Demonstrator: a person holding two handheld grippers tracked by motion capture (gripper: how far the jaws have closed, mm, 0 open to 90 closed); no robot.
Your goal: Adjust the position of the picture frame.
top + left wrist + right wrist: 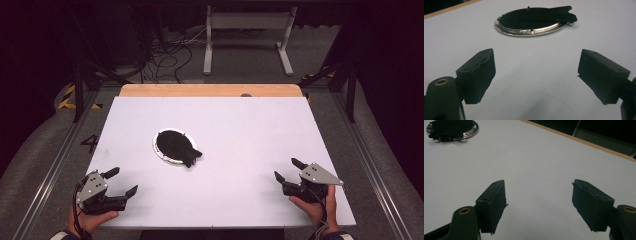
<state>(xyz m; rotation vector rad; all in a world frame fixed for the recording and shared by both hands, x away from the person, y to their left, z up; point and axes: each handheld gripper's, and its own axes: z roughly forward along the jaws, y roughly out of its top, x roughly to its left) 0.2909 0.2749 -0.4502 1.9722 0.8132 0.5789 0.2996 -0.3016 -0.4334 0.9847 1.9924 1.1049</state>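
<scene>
A silver plate (161, 152) sits a little left of the middle of the white worktop (240, 130), with a black cloth (176, 145) lying on it and hanging over the rim on the side toward the near edge. The left hand-held gripper (123, 181) rests at the near left corner, jaws spread wide with nothing between them. The right hand-held gripper (287, 169) rests near the near right corner, likewise spread wide and empty. Both are well apart from the plate.
</scene>
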